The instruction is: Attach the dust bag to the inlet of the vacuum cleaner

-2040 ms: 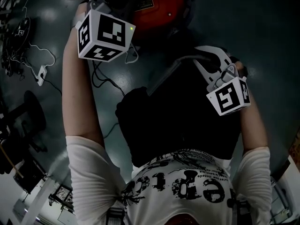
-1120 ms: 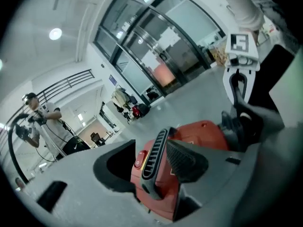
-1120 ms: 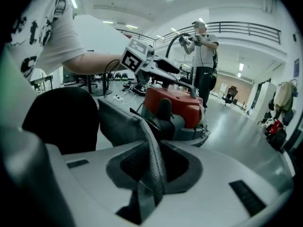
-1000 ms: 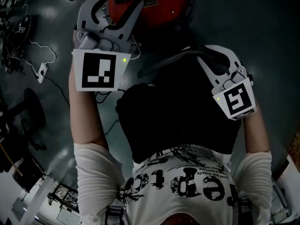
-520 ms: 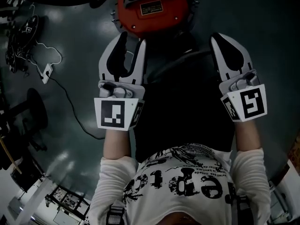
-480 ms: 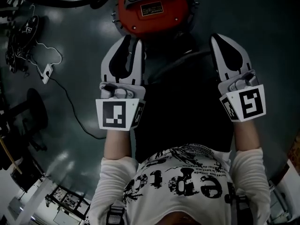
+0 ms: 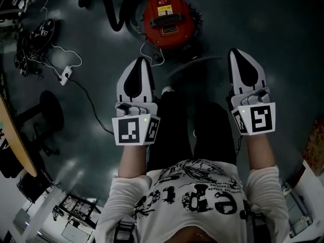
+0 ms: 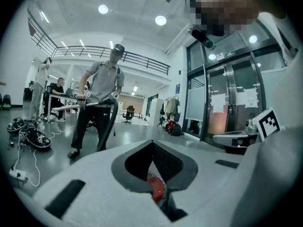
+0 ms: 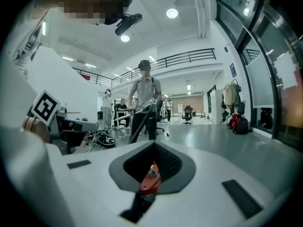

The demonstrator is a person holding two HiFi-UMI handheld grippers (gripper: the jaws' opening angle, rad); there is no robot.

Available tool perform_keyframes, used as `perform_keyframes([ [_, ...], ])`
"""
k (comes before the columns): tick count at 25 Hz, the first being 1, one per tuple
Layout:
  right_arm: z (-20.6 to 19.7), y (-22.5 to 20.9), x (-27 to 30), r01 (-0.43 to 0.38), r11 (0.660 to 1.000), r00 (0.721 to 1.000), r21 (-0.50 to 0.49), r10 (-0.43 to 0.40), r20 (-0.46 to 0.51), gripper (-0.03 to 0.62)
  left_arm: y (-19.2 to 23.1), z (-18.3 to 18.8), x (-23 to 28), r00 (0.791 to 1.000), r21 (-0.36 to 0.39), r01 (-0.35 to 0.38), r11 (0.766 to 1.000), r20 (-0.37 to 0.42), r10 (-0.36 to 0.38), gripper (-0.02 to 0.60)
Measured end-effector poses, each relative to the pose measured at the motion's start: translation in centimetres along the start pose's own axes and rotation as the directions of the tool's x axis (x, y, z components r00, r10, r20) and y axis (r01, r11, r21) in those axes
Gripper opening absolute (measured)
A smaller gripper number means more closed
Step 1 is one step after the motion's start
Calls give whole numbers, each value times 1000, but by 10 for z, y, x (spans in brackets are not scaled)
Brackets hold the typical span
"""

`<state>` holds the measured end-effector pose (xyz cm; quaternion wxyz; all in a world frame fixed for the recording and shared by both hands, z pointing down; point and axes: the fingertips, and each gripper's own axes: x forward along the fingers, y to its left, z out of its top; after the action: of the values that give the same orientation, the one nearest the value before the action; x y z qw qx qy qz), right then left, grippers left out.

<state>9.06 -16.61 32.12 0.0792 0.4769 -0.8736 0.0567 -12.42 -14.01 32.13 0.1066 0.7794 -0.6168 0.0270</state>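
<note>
Standing over a red vacuum cleaner (image 7: 168, 22) that sits on the dark floor (image 7: 283, 29) at twelve o'clock, the operator holds both tools out in front, well apart from the machine. The left gripper (image 7: 139, 64) is clenched on nothing, its jaws having just been closing with no object between them. The right gripper (image 7: 243, 54) is likewise clamped together and empty. Each gripper view shows only a sliver of the red body through the notch behind its meeting pads. A black hose (image 7: 114, 9) leaves the machine toward eleven o'clock, and a white power strip (image 7: 65, 74) lies at ten o'clock.

The dust bag appears in no view, so whether it is already seated on the inlet cannot be told. Such a bag is likely light and limp, prone to crumple or tear if pinched by its body. The stiff collar round its opening looks the safer hold, one tool on each edge. The canister itself seems heavy and rigid enough to stay put under a push.
</note>
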Motion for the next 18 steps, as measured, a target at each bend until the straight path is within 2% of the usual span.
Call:
perform_keyframes([
  [3,78,6,-36,10,1000,1000,4,-10,-5,2,-27,82,-31,1000,21,-4,1000,21,4,3],
  [6,151,18,-78,7,1000,1000,5,-7,-30,2,-58,161,-68,1000,-4,3,1000,29,-3,3],
  [9,213,22,-114,34,999,998,-1,-34,-55,2,-80,225,-102,998,-14,-23,1000,59,24,3],
  [11,247,24,-136,55,998,998,-5,-55,-30,2,-96,254,-122,997,13,-26,1000,76,25,3],
  [14,277,31,-173,65,998,998,-13,-65,-8,2,-120,280,-156,995,64,-38,997,95,32,3],
  [18,296,39,-208,39,999,999,-11,-39,16,2,-142,296,-188,991,58,-55,997,125,47,3],
])
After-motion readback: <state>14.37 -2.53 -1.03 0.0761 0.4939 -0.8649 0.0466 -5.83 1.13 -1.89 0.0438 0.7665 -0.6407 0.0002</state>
